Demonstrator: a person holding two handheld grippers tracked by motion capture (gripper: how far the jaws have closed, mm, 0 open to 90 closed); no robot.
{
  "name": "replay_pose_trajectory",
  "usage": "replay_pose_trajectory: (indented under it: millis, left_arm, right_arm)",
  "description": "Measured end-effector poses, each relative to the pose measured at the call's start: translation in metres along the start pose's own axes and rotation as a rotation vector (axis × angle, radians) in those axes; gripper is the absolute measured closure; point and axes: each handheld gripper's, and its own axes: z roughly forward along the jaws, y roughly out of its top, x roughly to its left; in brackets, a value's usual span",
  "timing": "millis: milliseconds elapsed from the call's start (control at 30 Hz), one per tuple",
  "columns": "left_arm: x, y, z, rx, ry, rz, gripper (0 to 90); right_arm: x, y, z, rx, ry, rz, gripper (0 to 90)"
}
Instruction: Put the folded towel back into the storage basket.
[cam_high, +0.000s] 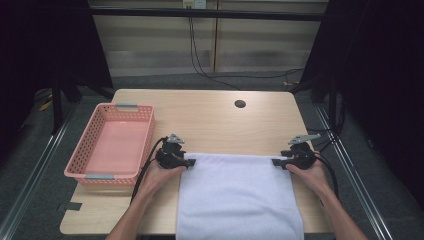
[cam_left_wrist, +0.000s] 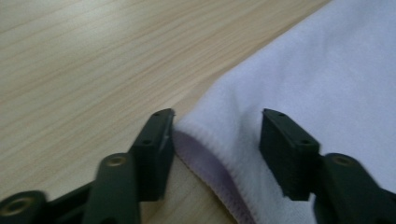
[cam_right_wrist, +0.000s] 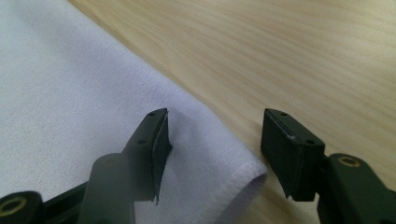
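Item: white towel (cam_high: 239, 197), lower centre of the high view, spread flat on the wooden table (cam_high: 210, 117), its near end hanging past the table's bottom edge.

Left gripper (cam_high: 190, 162): at the towel's upper-left corner. In the left gripper view the jaws stand apart, straddling the hemmed corner (cam_left_wrist: 219, 140) without pinching it; released.

Right gripper (cam_high: 276, 162): at the upper-right corner. In the right gripper view the corner (cam_right_wrist: 224, 158) lies between parted jaws, pads not pressing; released.

Placement, as judged: a gripper at each far corner suits lifting that edge evenly for a fold toward the person.

Edges and room: the far hem runs straight between the grippers. Bare tabletop lies above; a pink basket (cam_high: 116, 142), empty, sits at centre left, apart from the towel.
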Motion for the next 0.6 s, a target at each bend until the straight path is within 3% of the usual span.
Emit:
replay_pose_trajectory:
  millis: [67, 100, 167, 200, 233, 333, 433, 533, 600]
  left_arm:
    - [0.002, -0.001, -0.001, 0.007, -0.028, 0.008, 65.0]
    - [0.002, -0.002, -0.001, 0.011, -0.045, -0.002, 68.5]
    - [-0.002, -0.003, 0.000, 0.005, -0.056, 0.025, 78.1]
    - [-0.004, -0.004, -0.001, 0.008, -0.056, 0.035, 79.7]
    - [-0.004, -0.004, -0.002, 0.008, -0.061, 0.021, 81.6]
    - [-0.004, -0.004, -0.003, 0.000, -0.062, 0.010, 83.2]
    - [-0.004, -0.001, -0.007, -0.024, -0.068, -0.001, 83.6]
    - [-0.002, 0.003, -0.015, -0.090, -0.063, -0.019, 83.6]
    - [-0.001, 0.006, -0.018, -0.113, -0.081, -0.036, 83.6]
  right_arm:
    - [-0.001, -0.001, -0.001, -0.001, 0.000, -0.003, 43.1]
    - [-0.002, -0.001, -0.001, 0.000, 0.007, -0.001, 47.3]
    - [-0.003, -0.002, -0.003, 0.001, 0.042, 0.003, 56.5]
    - [-0.003, -0.003, -0.004, 0.001, 0.045, -0.004, 63.2]
    - [-0.004, -0.004, -0.005, 0.000, 0.078, -0.001, 71.5]
    - [-0.003, -0.005, -0.006, 0.002, 0.106, 0.007, 79.5]
    - [-0.003, -0.002, -0.010, -0.009, 0.113, 0.024, 82.8]
    - [-0.007, 0.003, -0.020, -0.065, 0.122, 0.054, 84.0]
    - [-0.010, 0.007, -0.024, -0.103, 0.120, 0.061, 84.3]
